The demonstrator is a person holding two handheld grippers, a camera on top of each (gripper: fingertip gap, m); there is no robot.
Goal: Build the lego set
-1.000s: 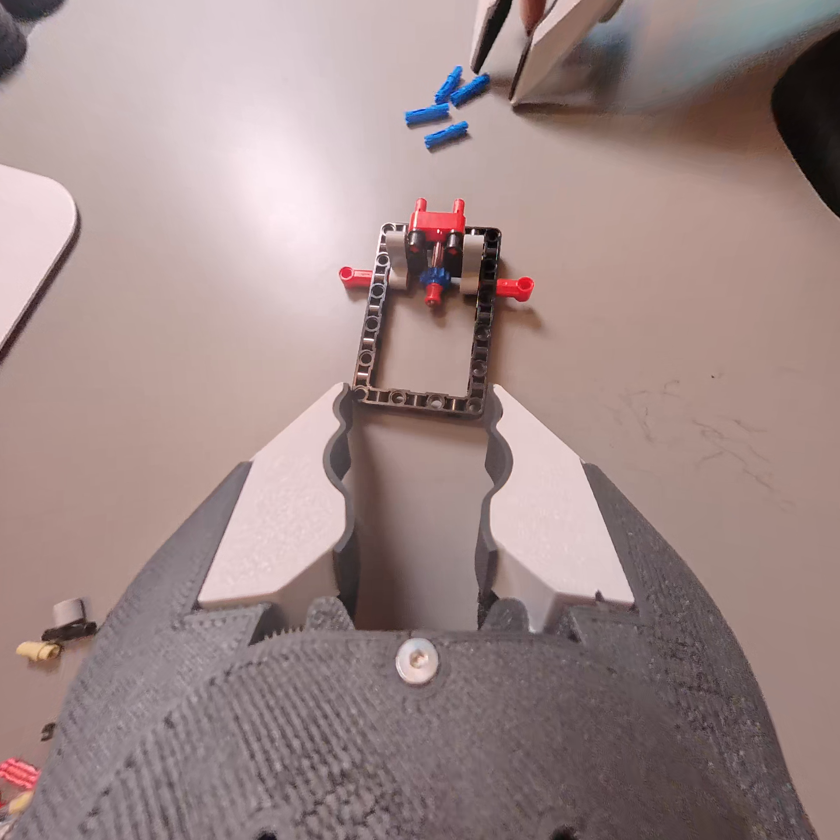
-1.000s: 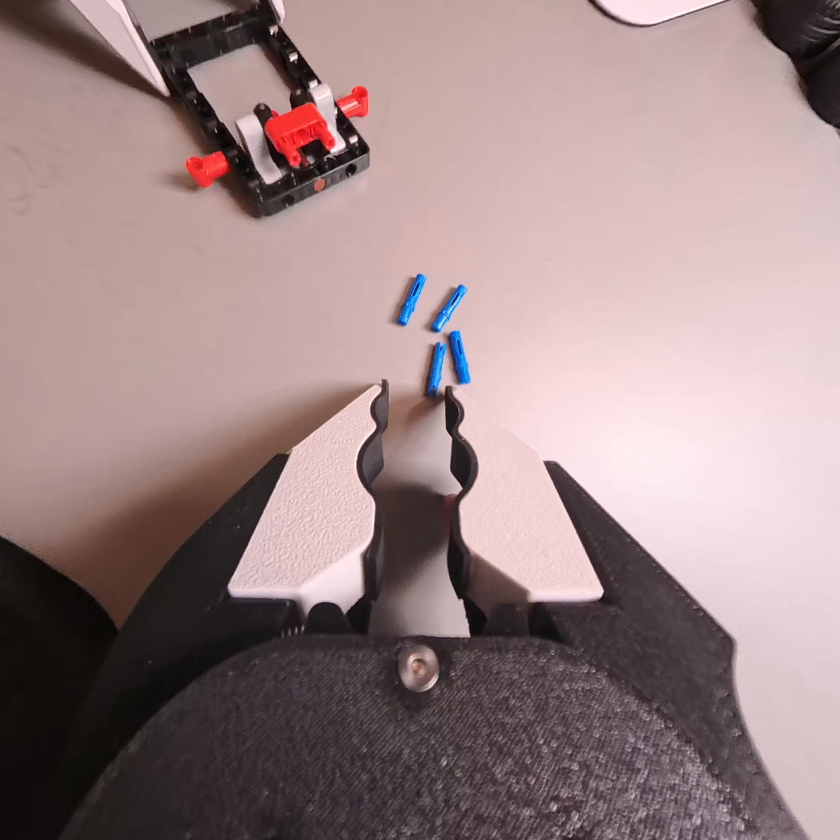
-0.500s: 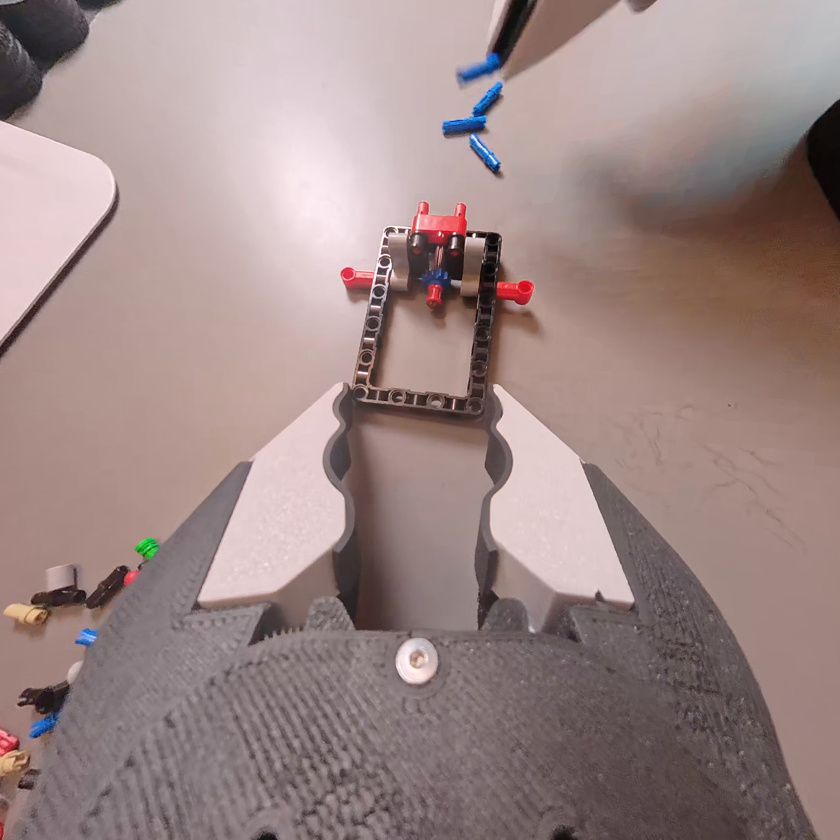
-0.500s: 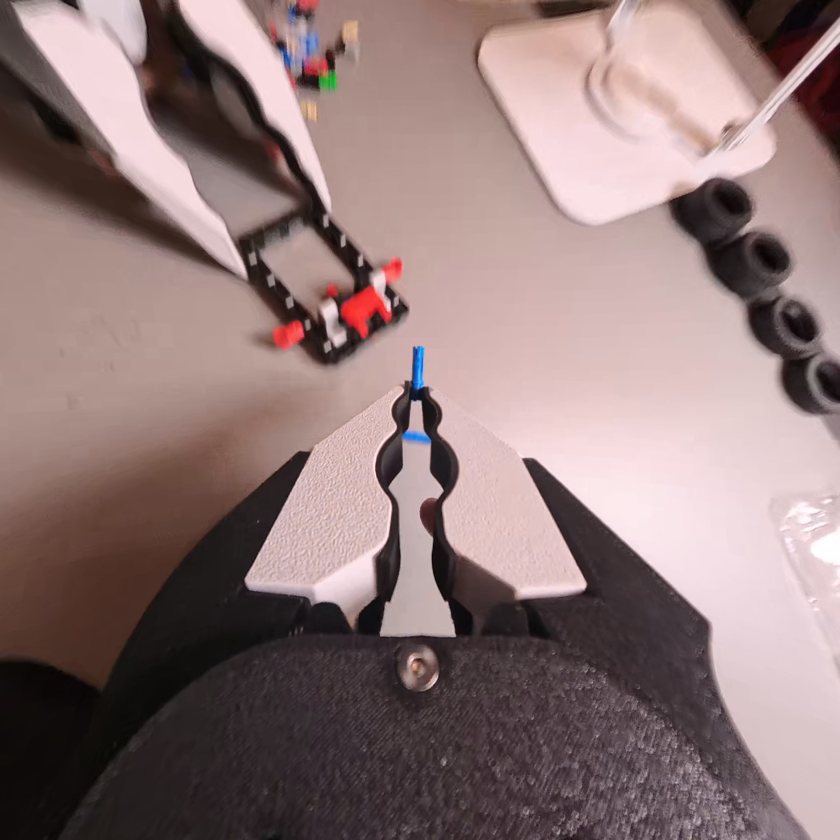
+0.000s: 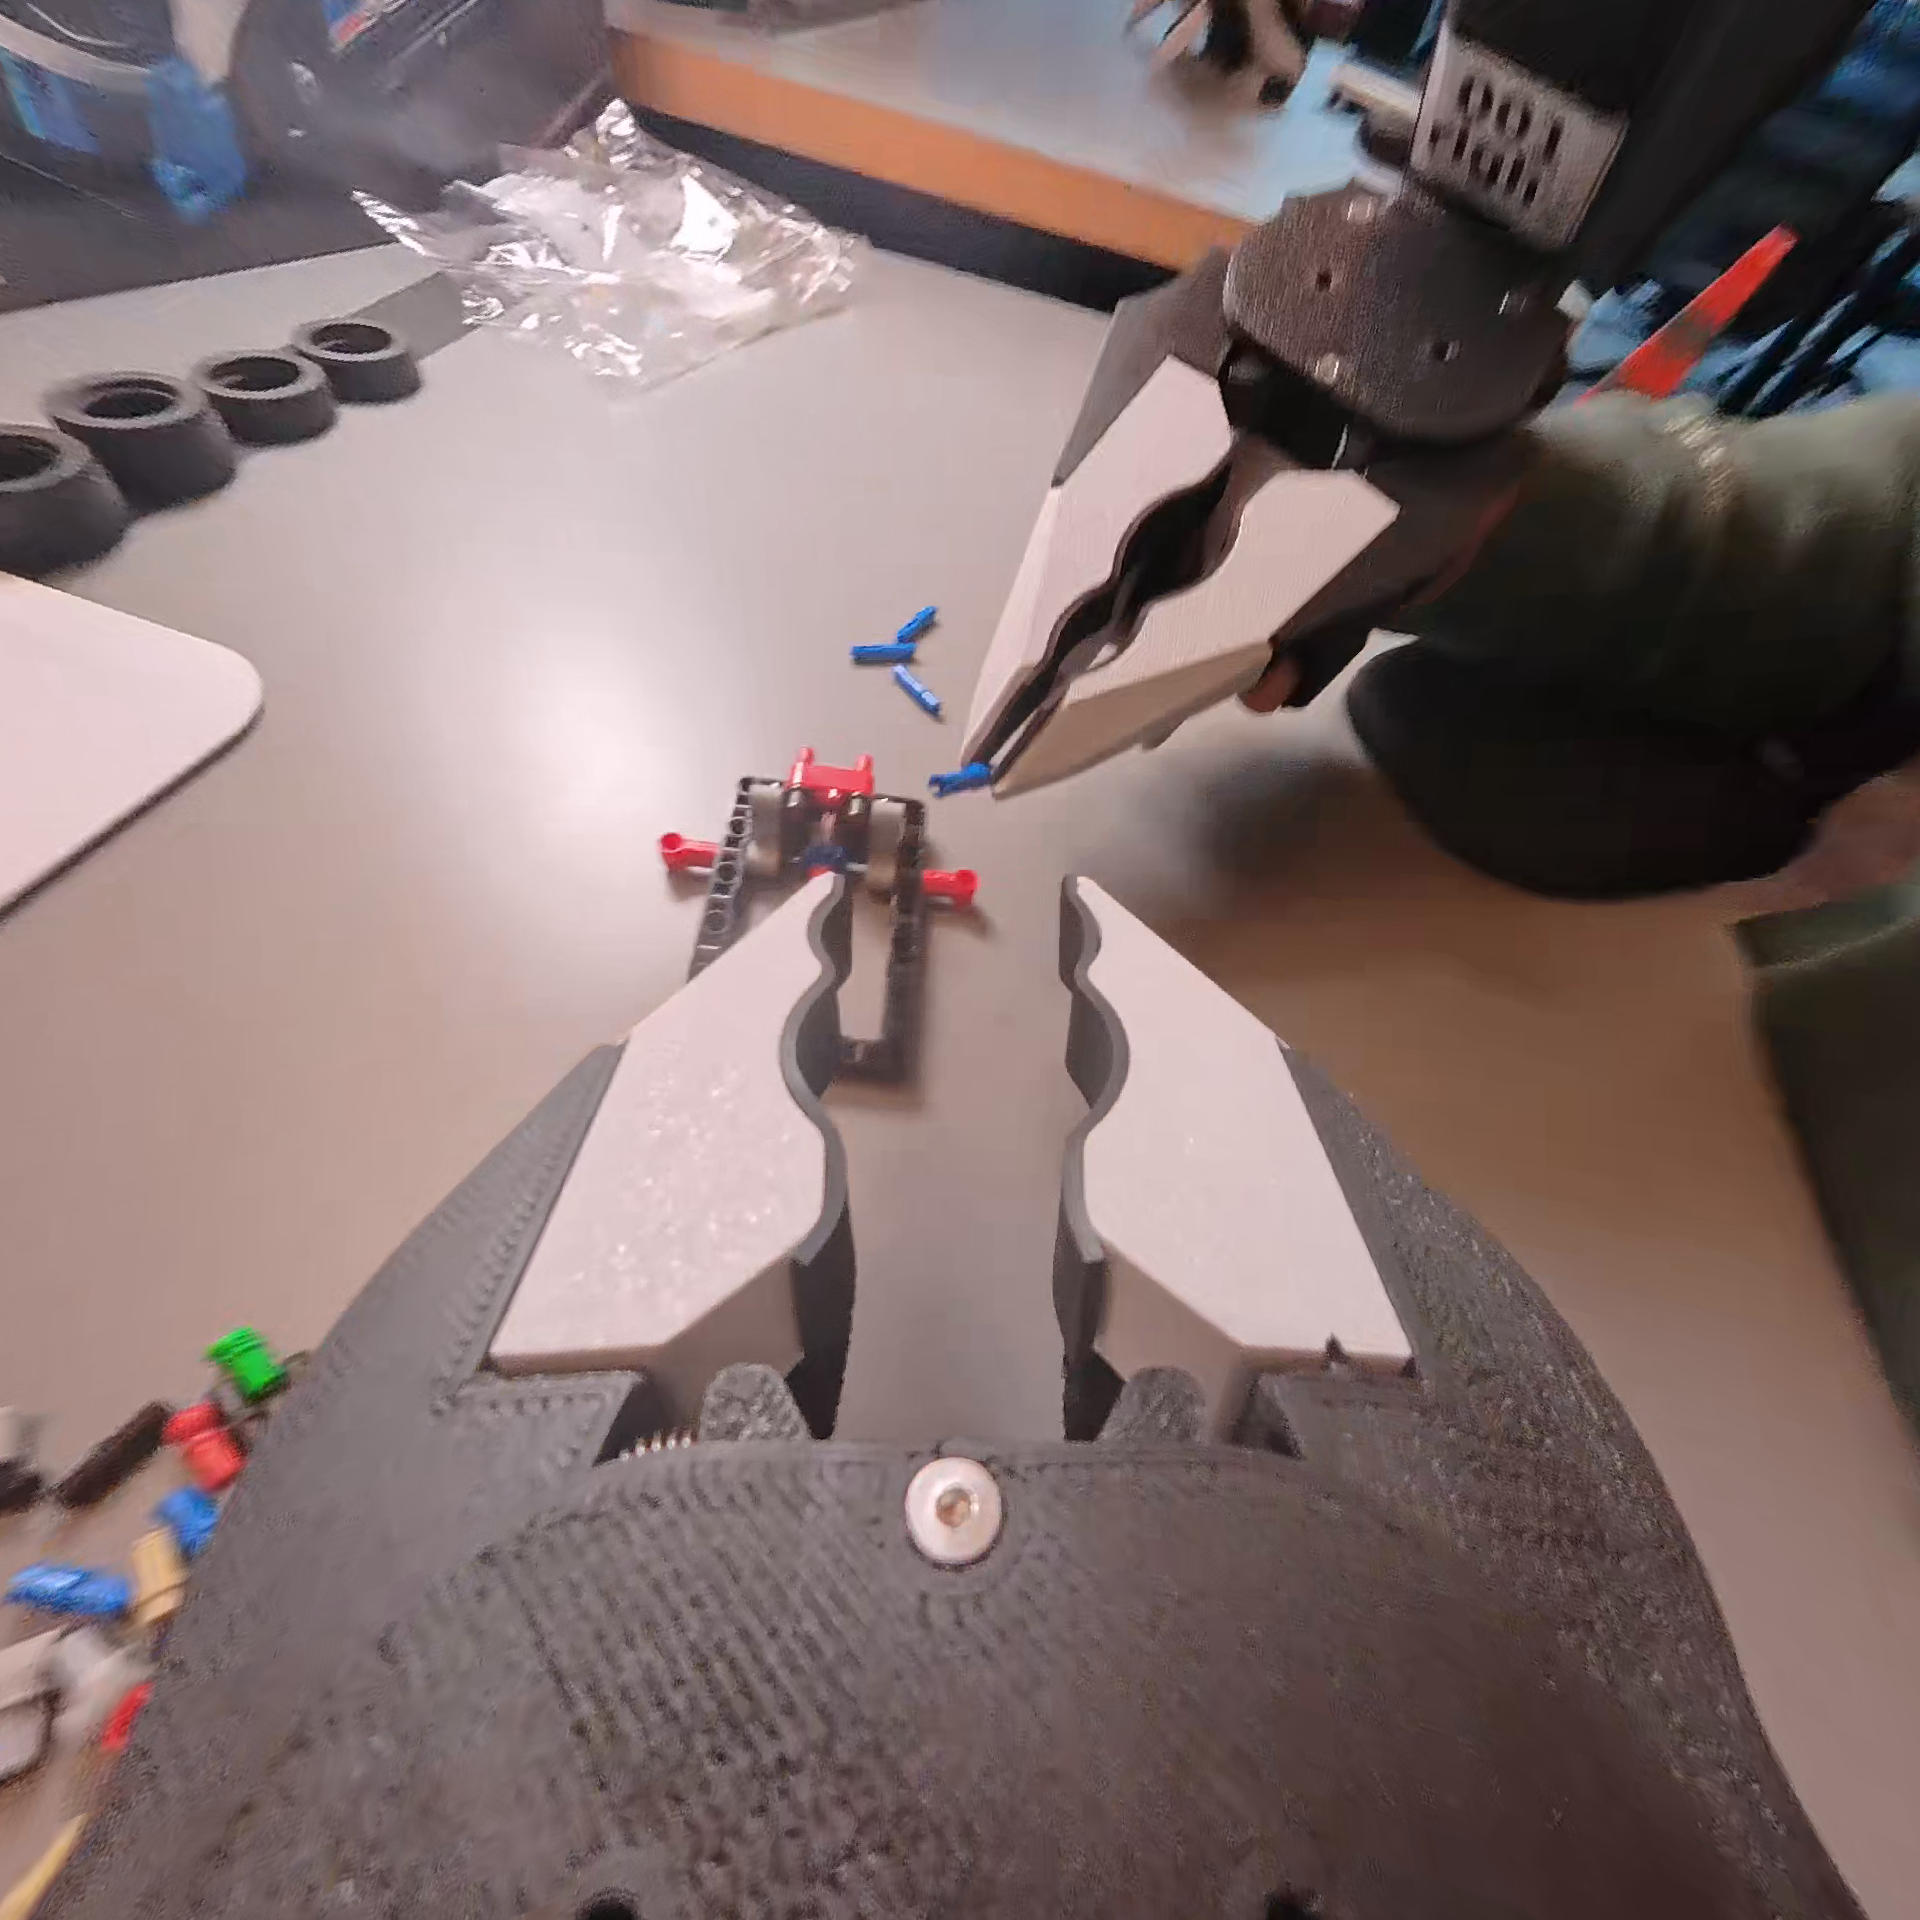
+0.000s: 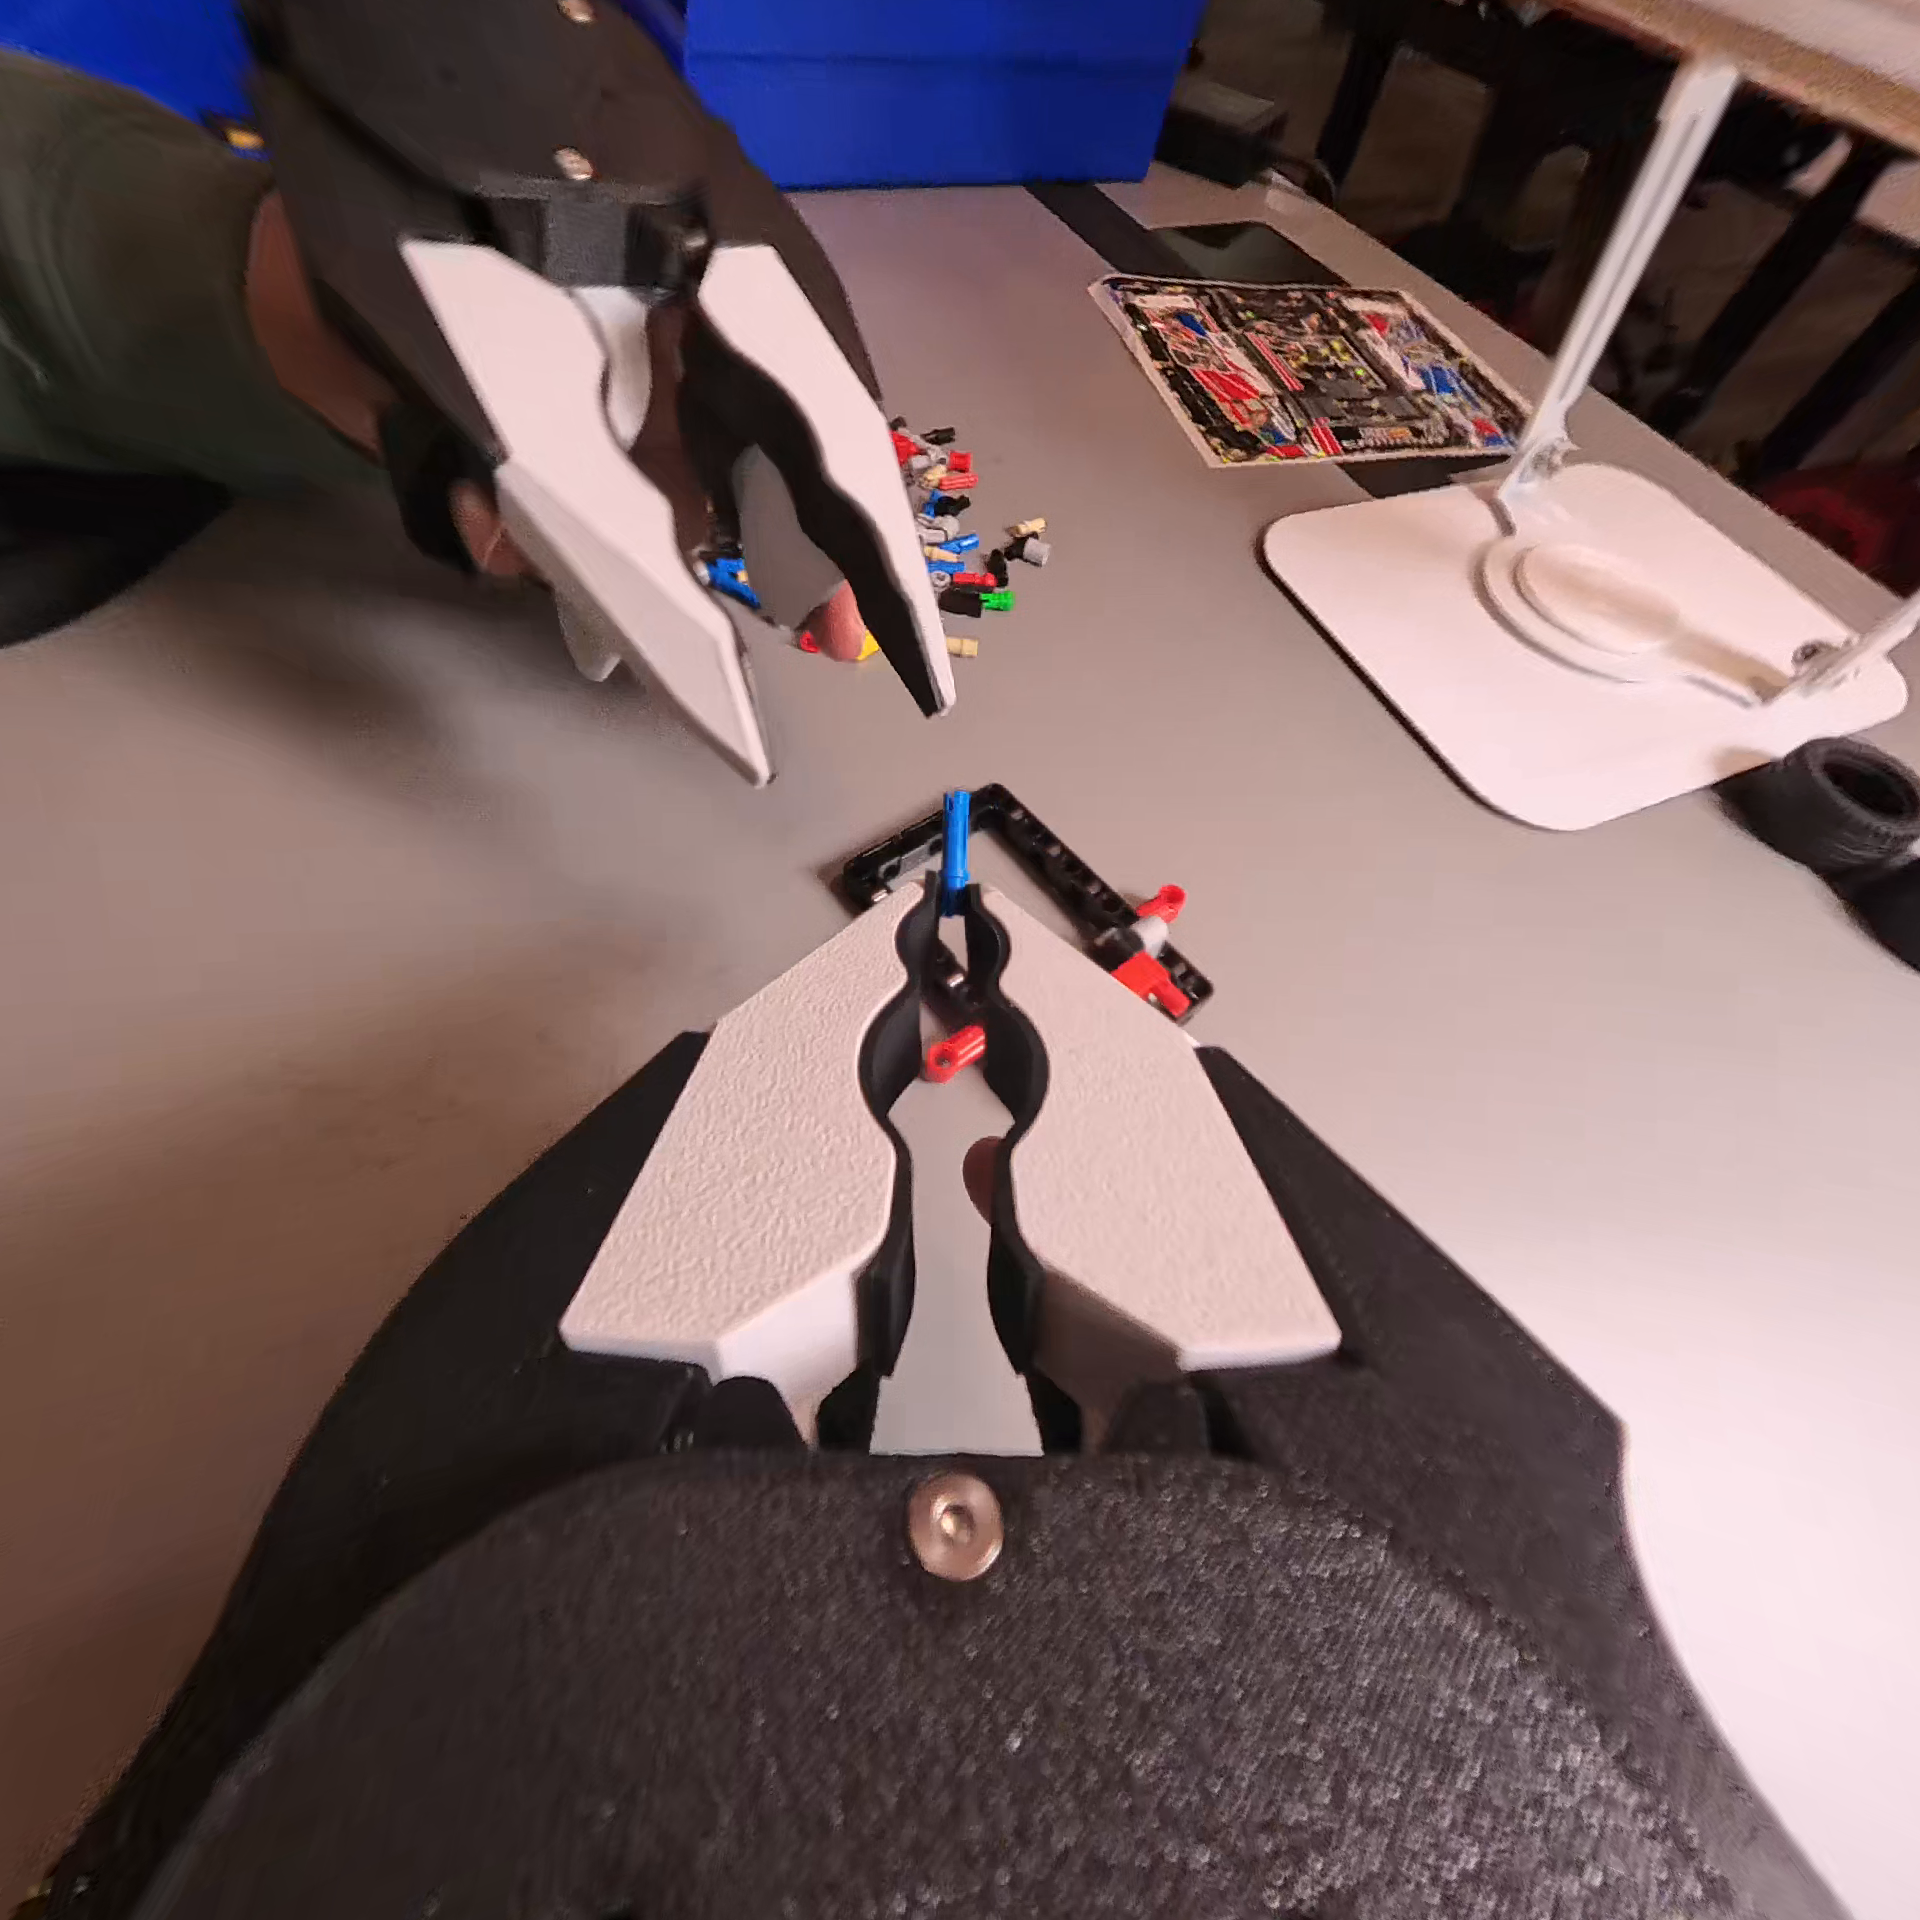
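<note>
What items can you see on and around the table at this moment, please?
Black rectangular Lego frame: one, red and grey parts at one end, table centre.
Blue Lego pin: one, in right gripper's tips.
Loose blue pins: three, beyond frame.
Small mixed Lego parts: pile, multicoloured, behind left gripper.
Black rubber tyres: at least four, in a row.
Clear plastic bags: crumpled, far edge.
Printed instruction sheet: one.
White lamp base: one.
Grey table: one.
Left gripper: open.
Right gripper: shut on pin.

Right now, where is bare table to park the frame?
Bare table lies left of the frame, and more between the frame and the white base. It is crowded at the loose parts and the tyres.
</note>
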